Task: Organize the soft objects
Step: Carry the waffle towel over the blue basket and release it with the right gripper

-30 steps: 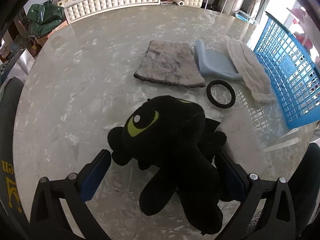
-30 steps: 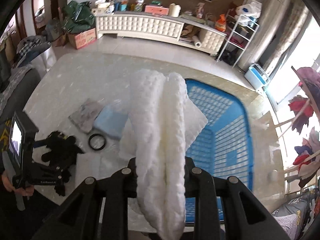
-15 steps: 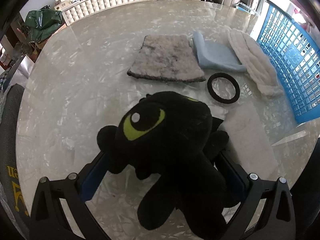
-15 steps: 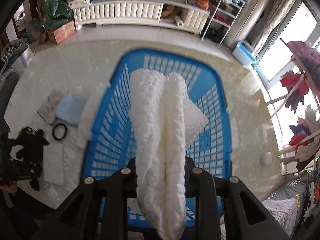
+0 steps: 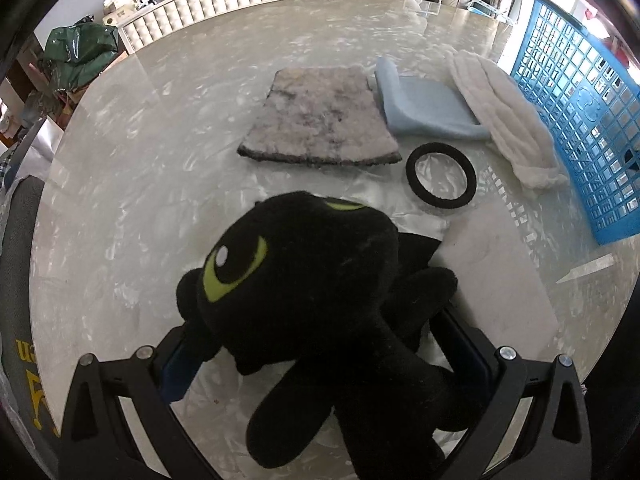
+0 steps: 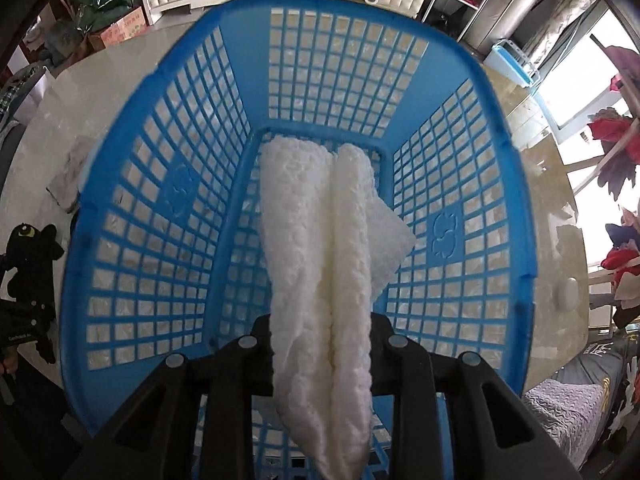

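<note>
- Left wrist view: the left tool [image 5: 320,354] is closed around a black plush dragon toy with a yellow-green eye [image 5: 316,292]; its blue-padded fingers [image 5: 178,368] press into the toy's sides, and the toy's head points away from the camera over the pale marbled tabletop [image 5: 132,184].
- Beyond the toy lies a flat grey fuzzy mat [image 5: 320,116], and just to its right a folded light-blue cloth [image 5: 424,108], the two nearly touching.
- A black fabric ring [image 5: 441,176] lies on the tabletop in front of the blue cloth, near the mat's corner.
- A long white fluffy towel [image 5: 508,120] stretches beside the blue cloth, close against the wall of a blue plastic lattice basket [image 5: 592,120] at the right edge.
- Right wrist view: the right tool [image 6: 322,350] is clamped on a white knitted cloth [image 6: 320,240], which hangs folded in two ridges down into the blue basket, above its lattice floor.
- The basket stands on the tabletop; the black toy shows small at the far left edge, outside the basket.
</note>
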### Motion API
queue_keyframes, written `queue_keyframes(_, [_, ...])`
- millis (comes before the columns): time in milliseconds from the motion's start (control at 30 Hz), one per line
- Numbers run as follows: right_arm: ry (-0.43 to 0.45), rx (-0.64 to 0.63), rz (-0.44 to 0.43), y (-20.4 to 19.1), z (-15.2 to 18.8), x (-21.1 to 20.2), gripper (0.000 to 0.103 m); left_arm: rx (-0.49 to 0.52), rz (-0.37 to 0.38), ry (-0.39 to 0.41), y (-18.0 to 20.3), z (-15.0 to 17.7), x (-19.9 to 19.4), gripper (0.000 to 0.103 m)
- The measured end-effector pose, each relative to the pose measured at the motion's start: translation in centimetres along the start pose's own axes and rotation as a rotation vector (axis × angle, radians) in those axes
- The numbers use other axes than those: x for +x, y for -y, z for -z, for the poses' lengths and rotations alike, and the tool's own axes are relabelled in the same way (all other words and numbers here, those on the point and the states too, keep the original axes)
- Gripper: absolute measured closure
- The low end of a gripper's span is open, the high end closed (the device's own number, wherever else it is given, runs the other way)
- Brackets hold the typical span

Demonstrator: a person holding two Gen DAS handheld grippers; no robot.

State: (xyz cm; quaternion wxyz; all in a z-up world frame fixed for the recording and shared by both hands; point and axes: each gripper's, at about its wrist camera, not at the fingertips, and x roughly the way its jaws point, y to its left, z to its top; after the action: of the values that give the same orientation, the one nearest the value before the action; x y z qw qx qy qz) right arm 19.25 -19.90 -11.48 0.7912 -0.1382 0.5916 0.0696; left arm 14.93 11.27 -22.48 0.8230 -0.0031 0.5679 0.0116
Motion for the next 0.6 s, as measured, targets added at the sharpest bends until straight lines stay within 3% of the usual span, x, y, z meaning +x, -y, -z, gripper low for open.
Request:
queue_keyframes(367, [-0.027, -0.012, -0.035, 0.7, -0.1, 0.7, 0.072, -0.003, -0.002, 0.001, -0.1, -0.1, 0.0, 0.000])
queue_keyframes(600, [-0.022, -0.014, -0.019, -0.7, -0.1, 0.4, 0.040, -0.005, -0.005, -0.002, 0.1, 0.0, 0.0, 0.002])
